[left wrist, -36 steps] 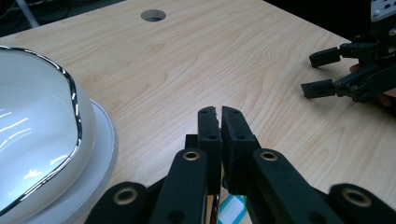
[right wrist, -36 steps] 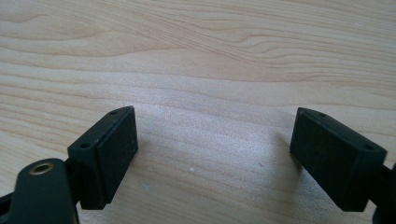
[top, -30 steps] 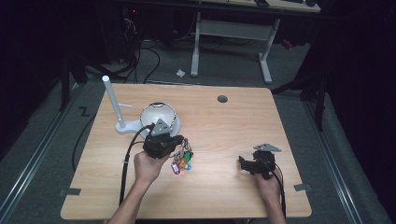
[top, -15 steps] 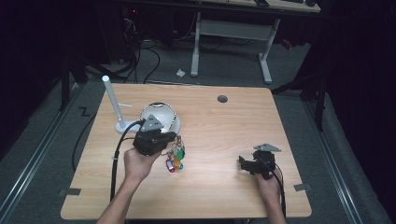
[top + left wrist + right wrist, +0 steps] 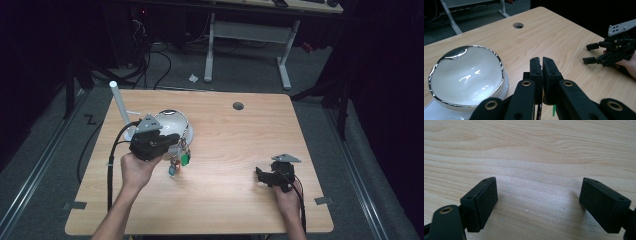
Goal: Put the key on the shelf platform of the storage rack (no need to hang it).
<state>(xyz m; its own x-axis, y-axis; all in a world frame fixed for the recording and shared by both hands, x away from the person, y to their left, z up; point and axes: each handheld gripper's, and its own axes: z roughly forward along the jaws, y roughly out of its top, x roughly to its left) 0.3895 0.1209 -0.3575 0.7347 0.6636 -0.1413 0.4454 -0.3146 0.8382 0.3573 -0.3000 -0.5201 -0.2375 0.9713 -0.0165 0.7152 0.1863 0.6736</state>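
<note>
My left gripper (image 5: 172,139) (image 5: 541,61) is shut on the ring of a key bunch (image 5: 178,159) with green and blue tags, which hangs just above the table. The bunch dangles at the near right rim of a white bowl (image 5: 172,121) (image 5: 466,75) with a shiny edge. In the left gripper view a thin ring and a green tag peek out below the closed jaws. My right gripper (image 5: 261,175) (image 5: 539,192) (image 5: 590,53) rests low on the wooden table (image 5: 235,145) at the right, open, with bare wood between its fingers.
A white upright post (image 5: 119,102) on a small base stands left of the bowl. A round cable hole (image 5: 238,106) (image 5: 518,25) sits near the table's far edge. Another desk's legs and cables lie on the floor beyond.
My left gripper has carried the key bunch left and away from me, up against the bowl. The right gripper has stayed in place.
</note>
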